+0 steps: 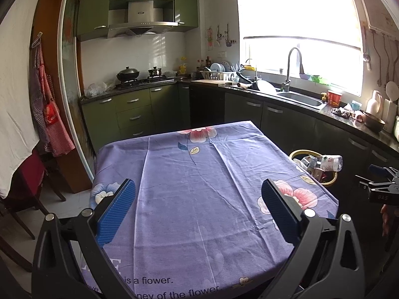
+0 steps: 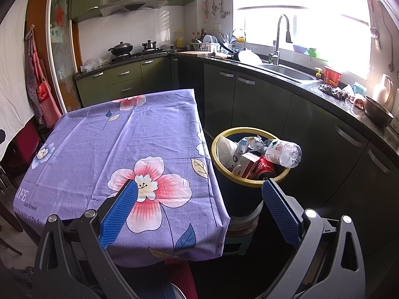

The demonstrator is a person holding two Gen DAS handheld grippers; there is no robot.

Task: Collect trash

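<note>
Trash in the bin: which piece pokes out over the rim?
The clear plastic bottle, lying on its side across the bin rim's right edge; carton and red can sit inside.

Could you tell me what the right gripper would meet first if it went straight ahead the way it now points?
Probably the trash bin or the tablecloth's right edge. The open right gripper aims at the seam between table corner and bin, whose plastic bottle overhangs the yellow rim; depth is unclear, so either could come first.

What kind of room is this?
A home kitchen, most likely: a stove with pots under a hood, a sink by the window, and a cloth-covered table beside a full bin.
</note>
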